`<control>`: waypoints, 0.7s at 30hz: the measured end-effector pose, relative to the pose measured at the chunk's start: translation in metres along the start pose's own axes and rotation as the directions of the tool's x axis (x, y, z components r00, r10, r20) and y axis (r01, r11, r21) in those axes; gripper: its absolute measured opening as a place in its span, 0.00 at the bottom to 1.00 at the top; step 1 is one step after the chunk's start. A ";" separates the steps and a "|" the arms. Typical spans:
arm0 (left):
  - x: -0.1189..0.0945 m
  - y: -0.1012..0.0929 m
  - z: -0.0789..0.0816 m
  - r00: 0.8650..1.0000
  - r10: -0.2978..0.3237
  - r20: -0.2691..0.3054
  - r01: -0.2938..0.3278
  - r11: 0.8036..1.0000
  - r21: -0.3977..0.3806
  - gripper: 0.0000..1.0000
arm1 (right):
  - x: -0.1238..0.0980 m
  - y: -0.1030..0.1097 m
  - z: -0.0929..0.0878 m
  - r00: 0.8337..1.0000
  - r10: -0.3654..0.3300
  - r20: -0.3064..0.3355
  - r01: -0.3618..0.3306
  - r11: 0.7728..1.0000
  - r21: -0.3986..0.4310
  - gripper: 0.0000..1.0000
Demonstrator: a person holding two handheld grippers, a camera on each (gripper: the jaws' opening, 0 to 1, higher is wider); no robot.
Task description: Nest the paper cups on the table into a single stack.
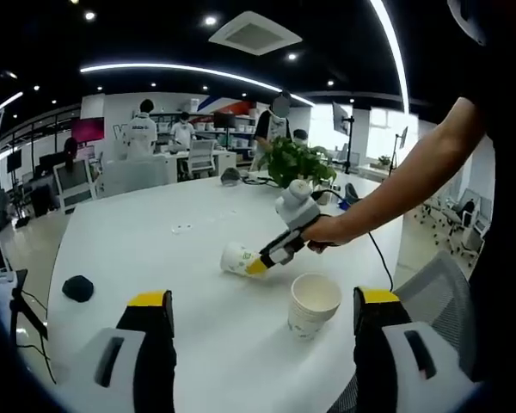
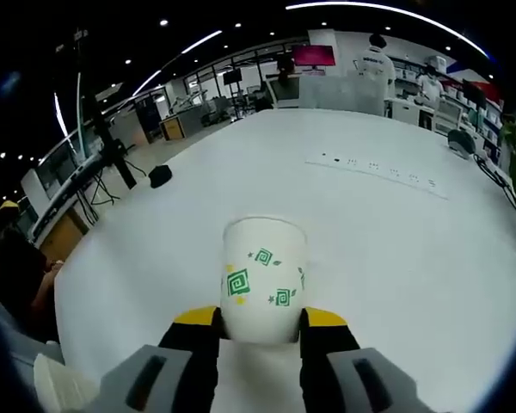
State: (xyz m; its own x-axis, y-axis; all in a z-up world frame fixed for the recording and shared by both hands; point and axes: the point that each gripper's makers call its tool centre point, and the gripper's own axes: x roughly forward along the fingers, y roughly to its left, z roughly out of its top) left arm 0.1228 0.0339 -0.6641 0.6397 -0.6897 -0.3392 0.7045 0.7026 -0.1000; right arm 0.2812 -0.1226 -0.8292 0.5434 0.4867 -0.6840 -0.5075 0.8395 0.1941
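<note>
1. 2 paper cups on the white table: upright cup near the edge, tipped cup beside it.
2. right gripper is clamped on the tipped cup.
3. left gripper jaws wide apart, holding nothing.

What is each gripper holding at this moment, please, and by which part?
The right gripper clamps a paper cup lying on the table, gripping near its rim end. The left gripper is open, holding nothing.

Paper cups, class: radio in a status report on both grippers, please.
Right gripper shut on patterned paper cup, cup lying sideways on white table. Left gripper open, empty. Second cup upright ahead. No obstruction between.
</note>
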 end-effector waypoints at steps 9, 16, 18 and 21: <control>0.003 0.002 0.005 1.000 0.005 0.027 -0.005 1.000 -0.020 0.77 | -0.014 0.005 0.003 1.000 0.004 0.020 -0.003 1.000 -0.029 0.35; 0.006 0.004 0.011 0.999 0.001 0.047 0.000 1.000 -0.031 0.73 | -0.032 0.010 0.010 0.998 0.005 0.062 -0.002 0.999 -0.045 0.35; 0.007 0.004 0.014 0.999 0.004 0.054 -0.001 0.999 -0.043 0.72 | -0.037 0.011 0.012 0.997 0.007 0.074 -0.003 0.999 -0.051 0.35; 0.009 0.005 0.014 0.999 0.005 0.052 -0.003 0.999 -0.039 0.70 | -0.048 0.013 0.013 0.996 0.008 0.090 -0.003 0.998 -0.056 0.35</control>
State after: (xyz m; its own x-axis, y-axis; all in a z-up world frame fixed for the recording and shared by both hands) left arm 0.1361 0.0283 -0.6546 0.6584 -0.6941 -0.2911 0.6898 0.7112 -0.1357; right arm 0.2575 -0.1323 -0.7848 0.5975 0.5134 -0.6160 -0.5460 0.8231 0.1564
